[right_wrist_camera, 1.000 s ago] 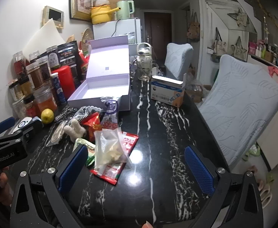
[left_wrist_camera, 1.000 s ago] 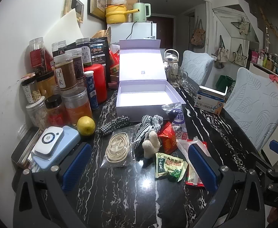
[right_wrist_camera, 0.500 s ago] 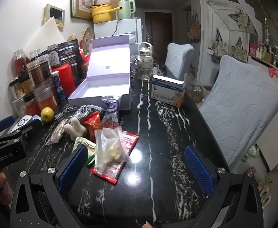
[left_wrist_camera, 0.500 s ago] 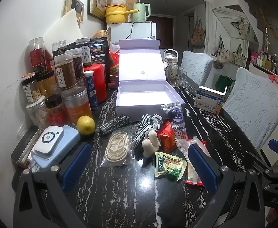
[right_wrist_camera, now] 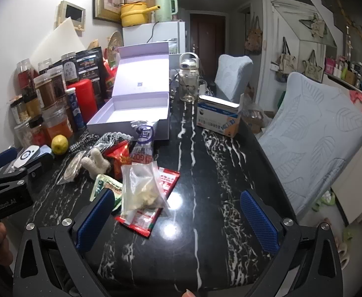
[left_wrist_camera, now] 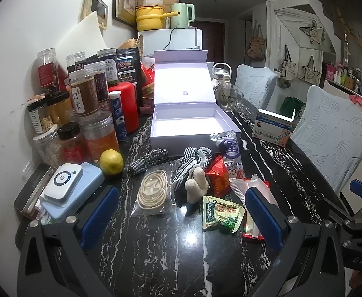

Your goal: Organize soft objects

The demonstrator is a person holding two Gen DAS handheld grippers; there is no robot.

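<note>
An open lilac box (left_wrist_camera: 189, 126) stands on the black marble table, also in the right wrist view (right_wrist_camera: 131, 113). In front of it lie a checked cloth (left_wrist_camera: 190, 159), a small white plush toy (left_wrist_camera: 195, 185), a bag of cream cord (left_wrist_camera: 152, 193), a red packet (left_wrist_camera: 218, 178), a green packet (left_wrist_camera: 220, 212) and a clear bag (right_wrist_camera: 141, 188) on a red sachet. My left gripper (left_wrist_camera: 181, 211) is open and empty, just short of the pile. My right gripper (right_wrist_camera: 178, 220) is open and empty, with the clear bag by its left finger.
Jars and bottles (left_wrist_camera: 81, 113) crowd the left wall beside a lemon (left_wrist_camera: 111, 162) and a blue device (left_wrist_camera: 69, 188). A glass jug (right_wrist_camera: 188, 79) and a blue-white carton (right_wrist_camera: 218, 118) stand at the back right. Two covered chairs (right_wrist_camera: 317, 133) line the table's right edge.
Both grippers have barely shifted; the scene is almost the same. Nothing was taken hold of or moved.
</note>
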